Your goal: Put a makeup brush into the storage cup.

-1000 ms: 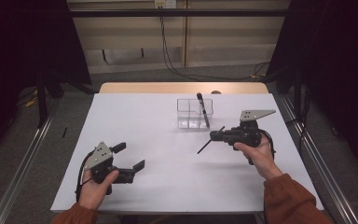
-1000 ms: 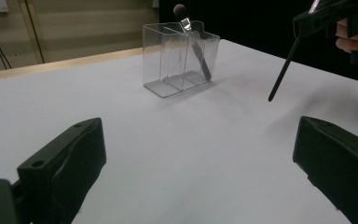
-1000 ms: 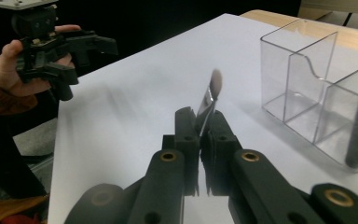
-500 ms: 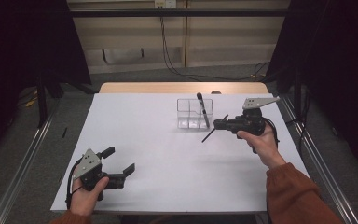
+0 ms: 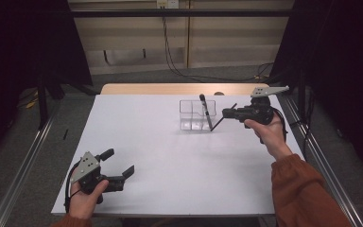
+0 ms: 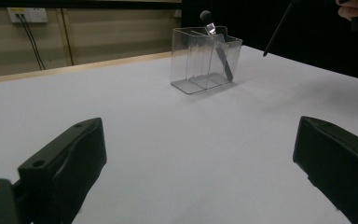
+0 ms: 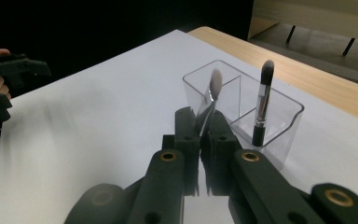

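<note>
A clear divided organizer (image 5: 190, 124) (image 6: 193, 63) (image 7: 284, 122) stands on the white table (image 5: 170, 156), right of centre toward the back. One black makeup brush (image 5: 205, 109) (image 6: 223, 53) (image 7: 262, 100) leans inside it, bristles up. My right gripper (image 5: 227, 112) (image 7: 203, 135) is shut on a second brush (image 5: 219, 121) (image 7: 210, 95). It holds that brush just right of the organizer, thin handle end (image 6: 276, 30) slanting down, bristles blurred. My left gripper (image 5: 119, 162) (image 6: 196, 163) stands open near the front left corner with nothing between its jaws.
The table's wooden far edge (image 5: 170, 88) lies behind the organizer. Metal rails (image 5: 26, 156) run along both sides on the floor. Cables (image 5: 168, 42) hang on the back wall. A wide bare stretch of white tabletop separates the two grippers.
My right gripper has carried the brush up and back, close to the organizer's right side. My left gripper has drawn back toward the front left corner, still open.
</note>
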